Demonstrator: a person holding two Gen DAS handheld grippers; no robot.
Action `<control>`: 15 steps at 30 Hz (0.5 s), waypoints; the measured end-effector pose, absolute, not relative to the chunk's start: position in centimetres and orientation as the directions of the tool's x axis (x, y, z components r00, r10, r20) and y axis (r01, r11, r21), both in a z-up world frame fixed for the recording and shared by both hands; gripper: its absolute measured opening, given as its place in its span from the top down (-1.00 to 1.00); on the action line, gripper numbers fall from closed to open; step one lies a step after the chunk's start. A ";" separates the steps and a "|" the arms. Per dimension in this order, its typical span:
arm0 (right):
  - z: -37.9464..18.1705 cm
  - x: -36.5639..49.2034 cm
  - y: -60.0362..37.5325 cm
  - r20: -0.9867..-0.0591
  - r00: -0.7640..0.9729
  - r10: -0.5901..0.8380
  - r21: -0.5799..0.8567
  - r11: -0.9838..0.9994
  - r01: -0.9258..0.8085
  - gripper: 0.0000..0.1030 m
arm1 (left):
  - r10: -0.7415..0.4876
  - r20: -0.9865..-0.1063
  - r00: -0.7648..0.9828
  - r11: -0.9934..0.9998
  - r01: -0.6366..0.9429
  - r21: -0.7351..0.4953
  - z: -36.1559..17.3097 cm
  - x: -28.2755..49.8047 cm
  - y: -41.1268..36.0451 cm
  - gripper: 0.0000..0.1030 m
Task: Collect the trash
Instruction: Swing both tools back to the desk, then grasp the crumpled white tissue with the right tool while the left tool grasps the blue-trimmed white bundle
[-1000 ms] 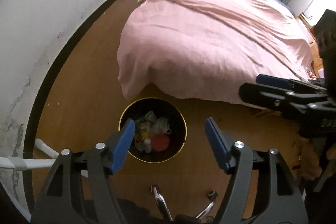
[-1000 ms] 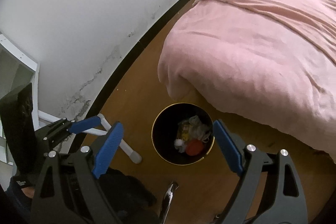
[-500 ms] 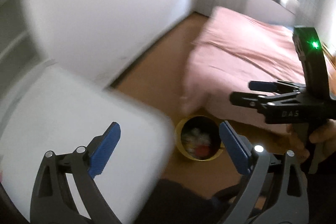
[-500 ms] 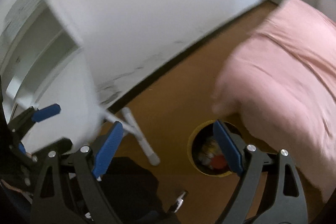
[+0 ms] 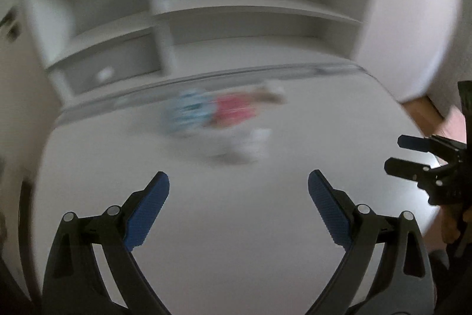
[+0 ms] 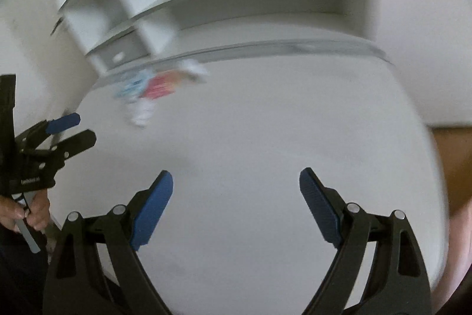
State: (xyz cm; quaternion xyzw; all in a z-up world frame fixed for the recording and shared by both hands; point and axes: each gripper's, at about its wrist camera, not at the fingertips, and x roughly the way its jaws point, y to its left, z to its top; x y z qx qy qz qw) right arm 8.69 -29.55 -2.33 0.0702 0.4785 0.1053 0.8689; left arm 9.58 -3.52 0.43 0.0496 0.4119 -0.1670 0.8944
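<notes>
Trash (image 5: pixel 224 120) lies ahead of both grippers, toward the far edge of the white counter (image 5: pixel 236 226), well beyond the jaws. Nearest, the left gripper (image 5: pixel 238 207) and right gripper (image 6: pixel 236 207) hang over bare counter, jaws spread wide, nothing between them. The pile sits left of centre for the right one, so the left hand looks nearer. Blur leaves a blue-white patch, a red one, white scraps. White shelves (image 5: pixel 250 16) rise behind.

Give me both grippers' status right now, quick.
Left gripper: open, nothing between the fingers, above the white desk.
Right gripper: open, empty, above the same desk.
</notes>
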 end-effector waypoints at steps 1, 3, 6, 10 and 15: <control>-2.6 10.3 -27.1 -0.823 0.503 0.264 0.212 0.964 -0.158 -0.64 | -0.247 -0.757 0.606 0.949 0.308 -0.063 0.2 9.8 -1.8 -0.79; -2.7 12.0 -24.2 -0.827 0.485 0.283 0.207 0.957 -0.204 -0.64 | -0.242 -0.766 0.595 0.962 0.249 -0.110 -0.8 9.6 1.5 -0.79; -3.4 14.4 -20.1 -0.840 0.459 0.288 0.186 0.949 -0.255 -0.64 | -0.235 -0.778 0.583 0.969 0.205 -0.139 -1.7 9.4 3.9 -0.79; -4.6 17.4 -16.4 -0.860 0.441 0.258 0.140 0.949 -0.282 -0.62 | -0.230 -0.787 0.573 0.971 0.189 -0.146 -3.0 9.8 5.5 -0.79; -6.1 19.4 -14.9 -0.876 0.419 0.237 0.121 0.951 -0.284 -0.42 | -0.233 -0.790 0.567 0.971 0.185 -0.154 -3.5 11.5 6.4 -0.79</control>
